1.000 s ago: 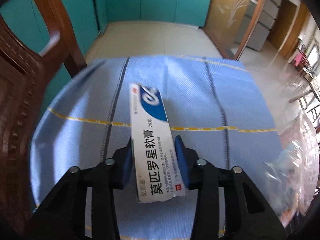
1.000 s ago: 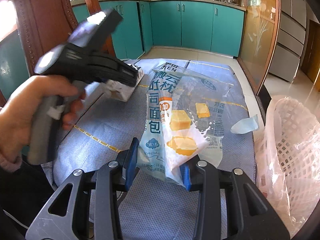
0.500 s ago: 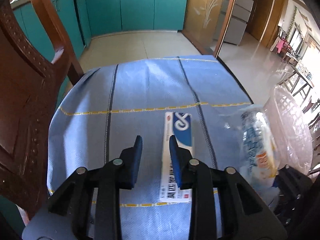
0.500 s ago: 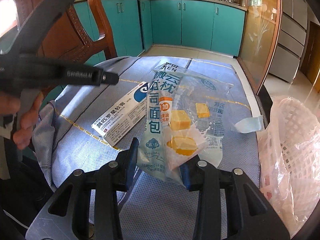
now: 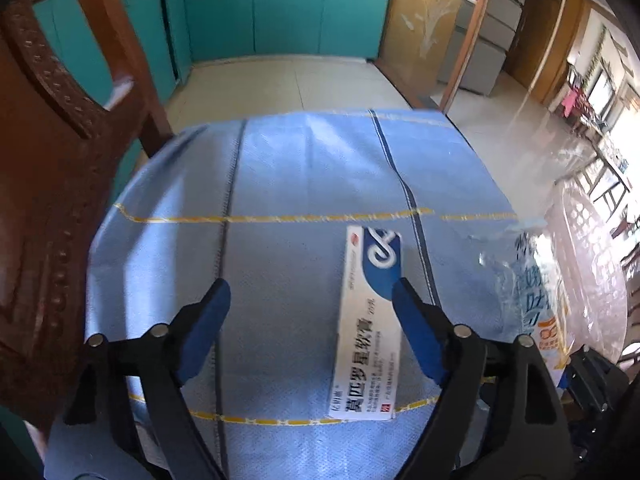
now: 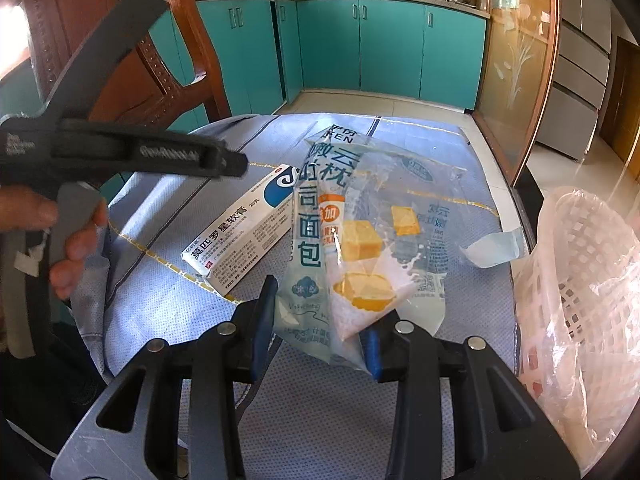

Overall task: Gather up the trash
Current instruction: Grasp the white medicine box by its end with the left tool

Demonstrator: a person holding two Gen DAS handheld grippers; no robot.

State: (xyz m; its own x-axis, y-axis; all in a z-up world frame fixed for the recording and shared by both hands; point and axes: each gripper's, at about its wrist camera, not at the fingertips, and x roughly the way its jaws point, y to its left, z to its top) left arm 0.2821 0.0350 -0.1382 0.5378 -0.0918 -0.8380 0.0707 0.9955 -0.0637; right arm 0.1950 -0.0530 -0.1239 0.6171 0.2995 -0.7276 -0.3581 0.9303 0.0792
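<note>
A white-and-blue ointment box (image 5: 368, 328) lies flat on the blue cloth (image 5: 304, 168) covering the worktop, its long axis running away from the left-wrist camera, the blue logo end pointing toward the far edge and the end printed with Chinese characters nearest the lens. The left gripper (image 5: 310, 300) hangs above it with fingers spread wide and holding nothing; the box sits inside the gap, close beside the right-hand finger (image 5: 416, 332), though whether they touch cannot be told.

In the right-wrist view the same box (image 6: 240, 228) lies diagonally, logo end up and to the right, partly tucked behind a clear bread wrapper (image 6: 352, 232). That wrapper stands nearly upright, long axis pointing away from the camera, its lower end pinched between the closed fingers of the right gripper (image 6: 320, 332). Its printed strip shows large characters and pictures of yellow bread cubes.

A white lattice basket (image 6: 580, 280) lined with thin plastic stands at the right edge of the worktop. A carved wooden chair (image 5: 52, 160) rises on the left, teal cabinets (image 6: 392, 44) behind.
</note>
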